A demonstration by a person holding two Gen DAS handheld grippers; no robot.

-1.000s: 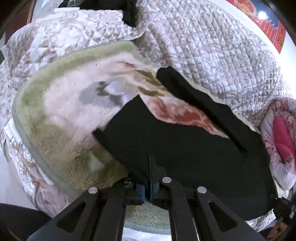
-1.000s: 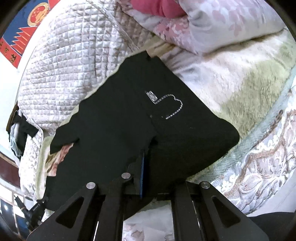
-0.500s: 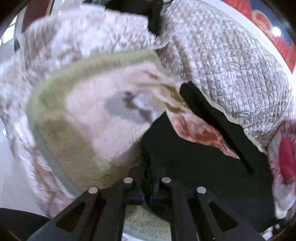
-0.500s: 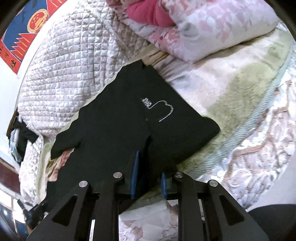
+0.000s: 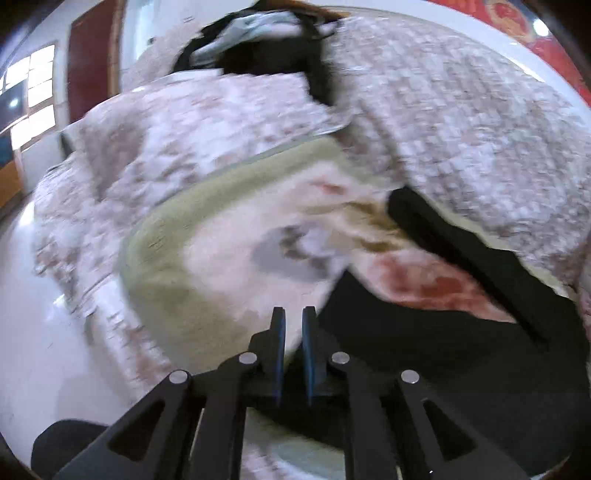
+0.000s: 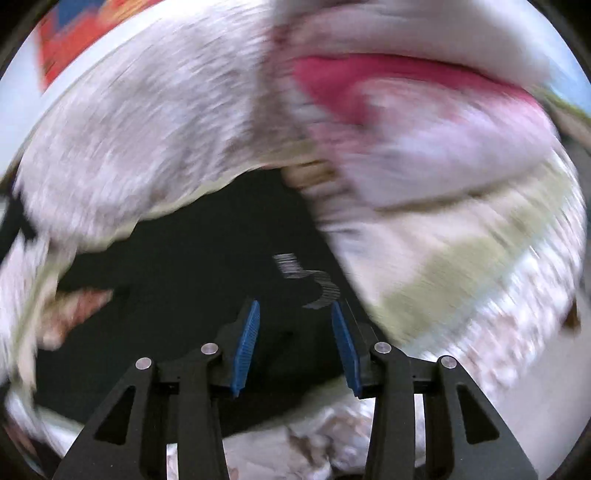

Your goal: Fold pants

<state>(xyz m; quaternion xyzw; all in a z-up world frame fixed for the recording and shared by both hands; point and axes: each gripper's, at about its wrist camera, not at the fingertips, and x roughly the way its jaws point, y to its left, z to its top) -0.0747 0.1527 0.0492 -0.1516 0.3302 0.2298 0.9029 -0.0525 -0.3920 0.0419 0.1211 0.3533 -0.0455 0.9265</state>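
I see black pants lying flat on a fleece blanket on a bed. My left gripper has just parted its fingers to a narrow gap, nothing between them. My right gripper has just been opening; its fingers stand about half apart, empty above the cloth. The pants look soft, light and limp; I judge an edge or the waistband the best hold.

nothing really readable here, the pale lettering and curved outline printed on the black pants is way too smeared, and the red poster on the wall shows no legible characters either
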